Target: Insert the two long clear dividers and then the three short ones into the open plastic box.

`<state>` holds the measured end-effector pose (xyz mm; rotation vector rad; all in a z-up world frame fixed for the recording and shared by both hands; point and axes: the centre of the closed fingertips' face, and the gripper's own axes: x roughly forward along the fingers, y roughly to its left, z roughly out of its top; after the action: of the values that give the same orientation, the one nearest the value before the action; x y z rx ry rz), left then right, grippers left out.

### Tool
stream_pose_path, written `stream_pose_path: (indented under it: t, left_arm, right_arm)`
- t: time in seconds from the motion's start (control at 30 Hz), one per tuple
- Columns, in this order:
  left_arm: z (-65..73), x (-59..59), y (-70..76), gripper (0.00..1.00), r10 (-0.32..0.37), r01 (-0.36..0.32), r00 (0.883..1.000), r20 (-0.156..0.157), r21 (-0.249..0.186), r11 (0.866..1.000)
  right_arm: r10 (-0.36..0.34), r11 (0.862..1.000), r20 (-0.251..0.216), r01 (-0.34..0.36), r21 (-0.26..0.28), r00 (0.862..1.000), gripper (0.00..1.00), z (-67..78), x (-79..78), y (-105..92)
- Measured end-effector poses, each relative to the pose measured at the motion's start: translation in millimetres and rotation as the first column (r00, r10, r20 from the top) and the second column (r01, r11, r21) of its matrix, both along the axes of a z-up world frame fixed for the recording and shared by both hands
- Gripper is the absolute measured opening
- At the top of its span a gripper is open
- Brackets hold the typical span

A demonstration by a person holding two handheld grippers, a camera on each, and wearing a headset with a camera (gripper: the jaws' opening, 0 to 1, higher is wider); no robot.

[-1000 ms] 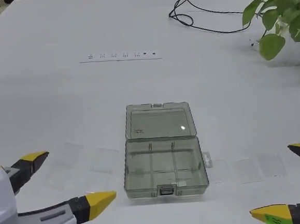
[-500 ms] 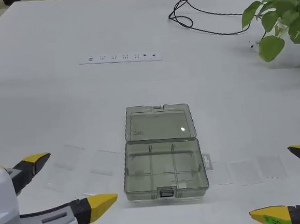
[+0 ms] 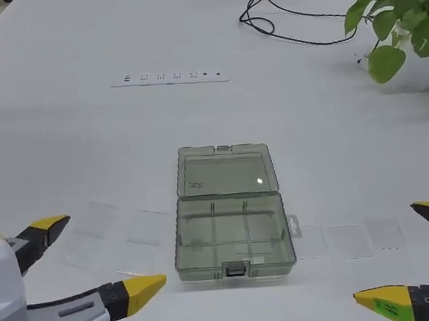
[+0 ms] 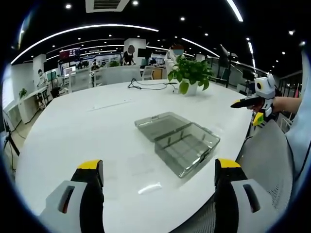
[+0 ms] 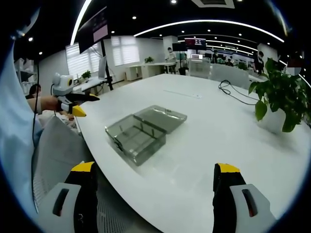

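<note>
Step in hand: picking up the first long divider. My read is it hasn't started.

Box (image 3: 208,269) sits open on the tabletop, a little back from the near edge and about midway between the claws. Lid (image 3: 226,171) lies flat toward the far edge, latch side faces the near edge.

Left claw (image 3: 96,257): jaws spread wide, nothing between them, over the near edge left of the box. Right claw (image 3: 407,253): also spread and empty, over the near edge right of the box. Neither touches anything.

Dividers lie flat on the tabletop:
- left dividers (image 3: 149,229): a few clear sheets beside the box's left wall, between box and left claw.
- right dividers (image 3: 347,241): three in a row off the right wall, parallel to the near edge.

They're very faint on the white top. The left ones look bigger, so my guess is those are the long ones, but I can't confirm.

There are faint grid lines inside the box. I can't tell whether they're slot ribs or something already seated. With sheets out on both sides, I'd call progress near zero.

Next move, as I judge it:
- Left claw drops to a left sheet. It's a thin flat sheet on a smooth top, so it needs an edge pick, or a slide toward the near edge to get overhang.
- Stand the sheet upright, line its ends up with the wall slots, press down.

Risks: the sheet skates away or the box shifts. The right claw could brace the box.
</note>
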<state>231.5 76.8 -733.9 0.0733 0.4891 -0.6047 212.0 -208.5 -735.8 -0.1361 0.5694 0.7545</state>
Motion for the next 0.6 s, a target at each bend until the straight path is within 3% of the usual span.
stream_pose_path:
  t: [0.33,0.6]
  left_arm:
    - [1.3,2.1,2.5,0.97,0.0,0.0,1.0,0.0,0.0,1.0]
    - [-2.6,0.1,1.0,0.97,-0.018,0.018,1.0,-0.022,0.015,1.0]
  right_arm:
    - [-0.013,1.0,0.008,0.013,-0.007,1.0,1.0,3.0,3.7,-7.2]
    - [-0.032,0.999,0.05,0.033,-0.006,0.998,0.97,9.6,10.7,-10.6]
